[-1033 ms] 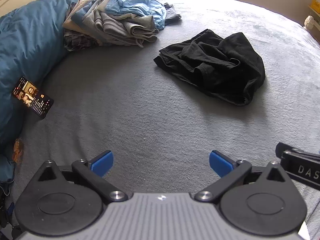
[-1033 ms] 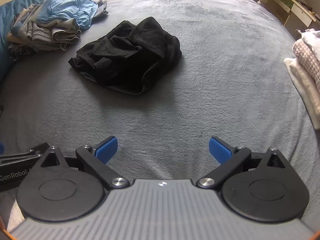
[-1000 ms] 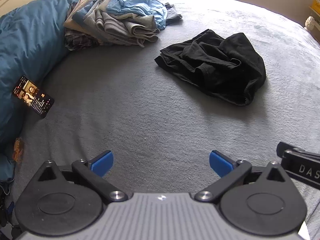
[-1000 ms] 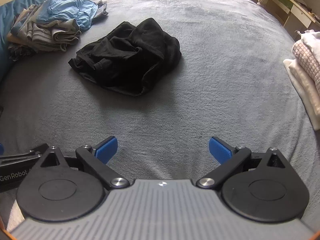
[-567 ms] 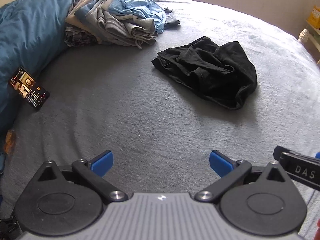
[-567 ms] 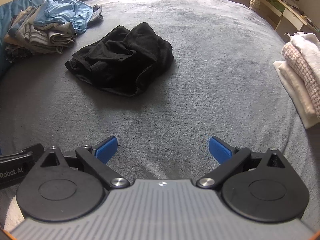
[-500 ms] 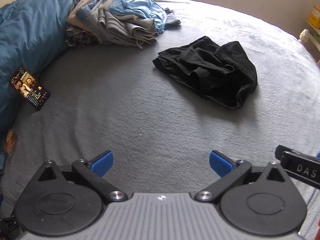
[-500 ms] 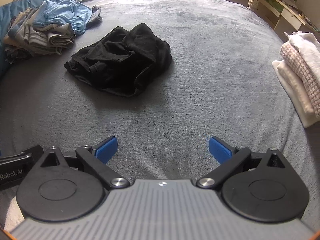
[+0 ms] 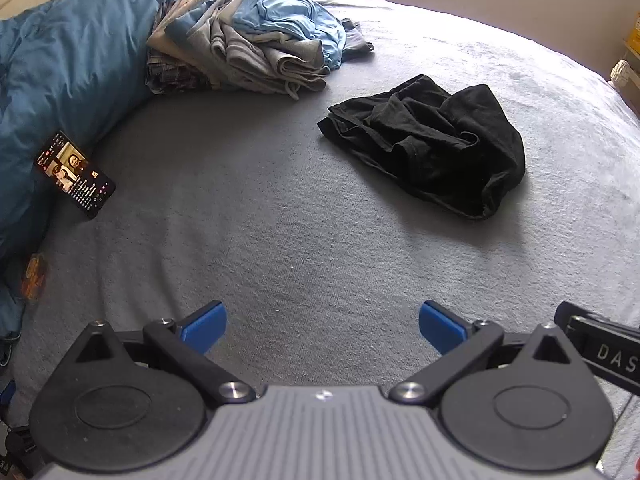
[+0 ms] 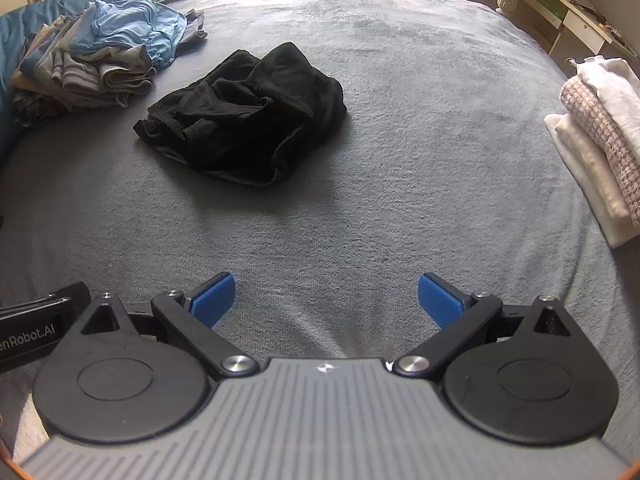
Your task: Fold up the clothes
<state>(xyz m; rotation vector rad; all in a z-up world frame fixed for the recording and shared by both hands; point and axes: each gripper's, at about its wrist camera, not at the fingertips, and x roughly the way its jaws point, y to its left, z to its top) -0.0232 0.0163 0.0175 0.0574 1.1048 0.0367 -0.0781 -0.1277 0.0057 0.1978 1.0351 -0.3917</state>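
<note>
Lying crumpled on the grey bed cover (image 10: 400, 80), the black garment (image 10: 244, 116) is the landmark here — bunched and unfolded, its long axis runs diagonally in both wrist views, from the far-left end toward the near-right; which end is the waist or the hem I can't tell. No bins or baskets in view, so nothing is held in anything; clothes sit straight on the bed.

Beyond the garment on its far-left side, apart from it, is a loose heap of clothes (image 9: 256, 44) w/ a light blue piece on top, grey ones under it, resting against a blue duvet (image 9: 68, 64). A phone (image 9: 74, 174) w/ lit screen lies well to the garment's left, by the duvet's edge. Well to its right is a folded stack (image 10: 596, 136) — white items plus a pink-and-white checked one.

Left gripper (image 9: 322, 326) hovers on the near side of the garment, jaws spread wide, nothing between them. Right gripper (image 10: 326, 300) likewise near side, jaws wide apart & empty. Neither touches the garment.
</note>
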